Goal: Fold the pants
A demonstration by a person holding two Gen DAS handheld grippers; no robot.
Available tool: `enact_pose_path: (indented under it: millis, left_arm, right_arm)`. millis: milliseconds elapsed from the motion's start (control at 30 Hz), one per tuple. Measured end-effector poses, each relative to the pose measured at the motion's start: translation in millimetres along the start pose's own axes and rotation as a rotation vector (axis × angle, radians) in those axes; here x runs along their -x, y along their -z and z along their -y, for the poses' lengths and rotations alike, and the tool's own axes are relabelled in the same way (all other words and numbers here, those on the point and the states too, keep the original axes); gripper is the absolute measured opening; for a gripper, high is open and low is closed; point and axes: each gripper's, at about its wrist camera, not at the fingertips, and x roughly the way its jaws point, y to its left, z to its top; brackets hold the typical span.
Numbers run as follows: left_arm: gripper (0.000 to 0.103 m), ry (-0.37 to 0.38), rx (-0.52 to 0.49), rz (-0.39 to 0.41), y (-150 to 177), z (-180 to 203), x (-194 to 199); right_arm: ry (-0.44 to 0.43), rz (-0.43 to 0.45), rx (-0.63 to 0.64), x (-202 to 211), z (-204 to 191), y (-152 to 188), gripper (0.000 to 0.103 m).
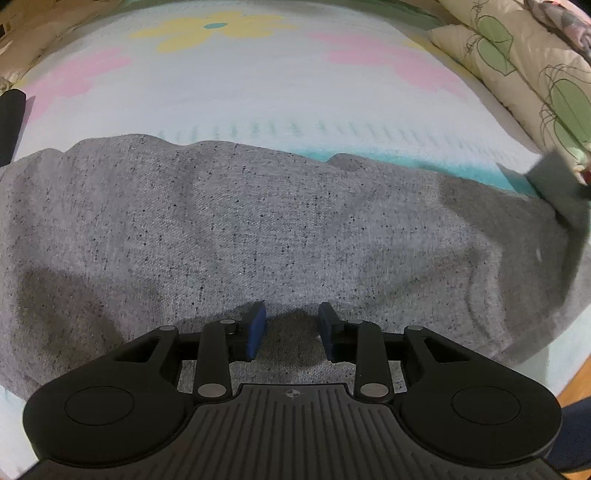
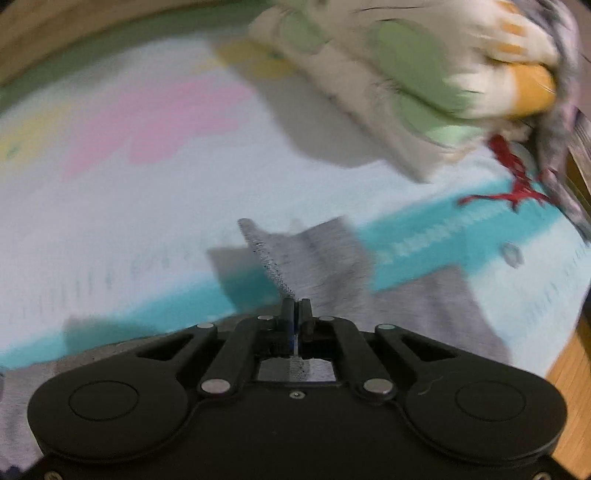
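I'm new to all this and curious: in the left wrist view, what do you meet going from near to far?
Black left gripper with blue pads → speckled grey knit pants → turquoise stripe on the bedspread → pink flower print → yellow flower print.

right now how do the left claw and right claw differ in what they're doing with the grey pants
The left claw stands partly open, blue pads apart, above the flat grey speckled knit pants; the right claw is shut, pinching a raised corner of the pants. The left grips nothing; the right holds cloth. Both are black and point down at the flowered bedspread.
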Motion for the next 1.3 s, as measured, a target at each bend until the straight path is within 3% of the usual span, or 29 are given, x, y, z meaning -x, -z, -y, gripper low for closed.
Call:
enact_pose_path:
  millis: [133, 300, 400, 533, 667, 733, 833, 867, 900, 933, 1100, 1300]
  left_arm:
    - [0.031, -0.011, -0.008, 0.003, 0.7, 2.7, 2.1]
    - [0.031, -0.017, -0.006, 0.0, 2.3, 4.0, 1.7]
    - [0.031, -0.012, 0.008, -0.005, 1.0, 2.8, 3.1]
    - [0.031, -0.012, 0.012, -0.008, -1.3, 2.5, 2.8]
    - [0.031, -0.018, -0.004, -0.007, 0.3, 2.9, 4.3]
    - [0.031, -0.017, -0.001, -0.009, 1.9, 1.4, 5.0]
    - [0.031, -0.015, 0.007, -0.011, 1.1, 0.3, 4.7]
    - [0.031, -0.015, 0.006, -0.012, 1.2, 0.1, 4.5]
    - [0.031, -0.016, 0.004, -0.012, 1.6, 0.1, 5.3]
    - [0.031, -0.019, 0.001, -0.011, 2.1, 0.2, 5.7]
    - [0.031, -0.025, -0.007, -0.012, -0.1, 4.4, 6.4]
    - [0.031, -0.025, 0.009, -0.012, -1.3, 2.9, 8.4]
  right_arm:
    - [0.01, -0.012, -0.111, 9.8, 60.3, 13.3, 0.004]
    - [-0.033, -0.135, -0.287, -10.9, 117.5, 32.5, 0.004]
    - [-0.053, -0.196, -0.353, -20.6, 134.6, 44.9, 0.003]
    - [-0.039, -0.194, -0.365, -14.4, 139.5, 54.2, 0.002]
    - [0.101, -0.174, -0.332, -10.4, 143.0, 58.6, 0.003]
    - [0.023, -0.147, -0.359, -4.9, 144.6, 58.9, 0.004]
    - [-0.106, -0.136, -0.347, 5.7, 135.7, 62.3, 0.024]
    - [-0.125, -0.146, -0.344, 4.8, 132.1, 65.0, 0.041]
    - [-0.138, -0.165, -0.347, 3.1, 127.9, 69.2, 0.05]
    - [-0.151, -0.185, -0.353, -0.2, 125.4, 72.0, 0.053]
    - [-0.228, -0.304, -0.411, -26.1, 119.1, 87.3, 0.053]
    - [-0.217, -0.272, -0.432, -23.8, 116.2, 87.3, 0.053]
